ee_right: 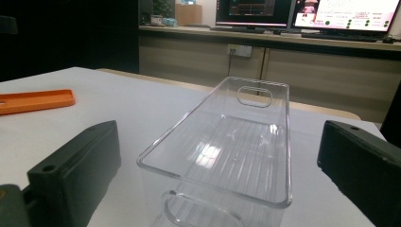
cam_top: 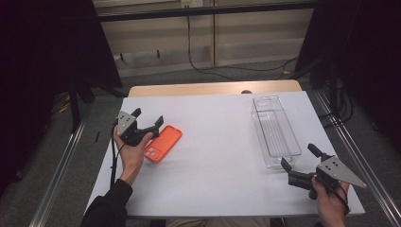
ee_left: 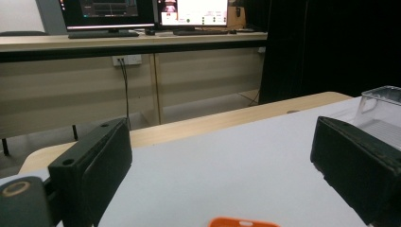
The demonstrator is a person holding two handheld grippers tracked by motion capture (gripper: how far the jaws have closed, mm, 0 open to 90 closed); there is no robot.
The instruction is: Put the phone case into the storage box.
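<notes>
An orange phone case [cam_top: 162, 143] lies flat on the white table top [cam_top: 213, 156], left of centre. My left gripper [cam_top: 148, 117] hovers just behind its left end, open with nothing between the jaws; the case's edge [ee_left: 243, 222] peeks in at the bottom of the left gripper view. A clear plastic bin [cam_top: 275, 130] stands lengthwise on the right side, empty. My right gripper [cam_top: 299, 157] is open at the bin's near end, its jaws spread about as wide as the bin [ee_right: 227, 146]. The orange case [ee_right: 35, 101] lies far left in the right gripper view.
The white sheet covers a wooden table whose far edge [cam_top: 215, 88] is bare wood. Beyond it are a wall shelf and a hanging black cable [cam_top: 190, 42]. Metal rails [cam_top: 61, 165] run along both sides. Monitors [ee_right: 302, 12] stand on a distant desk.
</notes>
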